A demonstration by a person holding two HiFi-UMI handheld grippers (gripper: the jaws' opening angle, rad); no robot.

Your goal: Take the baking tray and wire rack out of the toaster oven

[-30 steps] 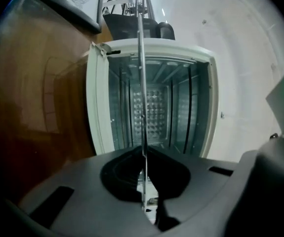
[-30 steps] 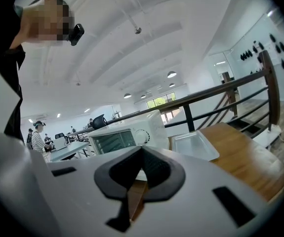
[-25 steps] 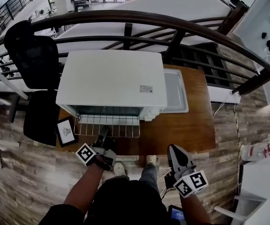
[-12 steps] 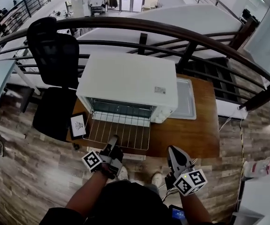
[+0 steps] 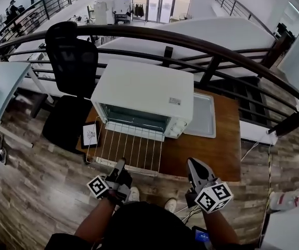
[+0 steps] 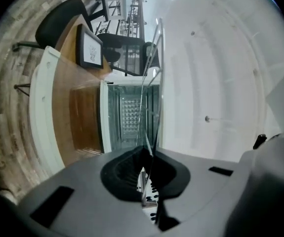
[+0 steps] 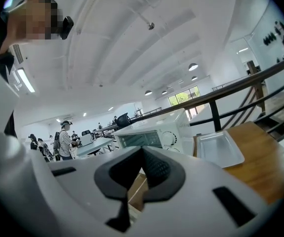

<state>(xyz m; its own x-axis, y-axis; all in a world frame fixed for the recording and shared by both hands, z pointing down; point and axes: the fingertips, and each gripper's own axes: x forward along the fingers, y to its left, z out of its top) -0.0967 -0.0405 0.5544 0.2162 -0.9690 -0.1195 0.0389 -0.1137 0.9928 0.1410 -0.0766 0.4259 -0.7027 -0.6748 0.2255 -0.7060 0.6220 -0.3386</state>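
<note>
While the wire rack (image 5: 130, 146) stands drawn far out of the toaster oven (image 5: 144, 90), we note that its rear edge lies at the oven's mouth. Its front edge reaches past the front edge of the table (image 5: 206, 152). The rack sits roughly level, above the oven's folded-down door (image 5: 119, 163). We cannot tell whether its rear wires rest inside the oven.

We find the left gripper (image 5: 119, 165) at the middle of the rack's front edge. In the left gripper view its jaws are pressed together on a thin wire of the rack, which runs edge-on from the jaws toward the oven's cavity.

We find the baking tray (image 5: 204, 116) outside the oven. It lies flat on the table just to the right of the oven, open side up, and touches neither gripper.

We find the right gripper (image 5: 192, 164) over the floor (image 5: 45, 191), near the table's front edge and well apart from the rack. Its jaws are fully together with nothing between them.

A framed card (image 5: 90, 134) stands at the table's left front corner. A black chair (image 5: 72, 61) stands beyond that corner, and a dark railing (image 5: 191, 38) runs behind the table.
</note>
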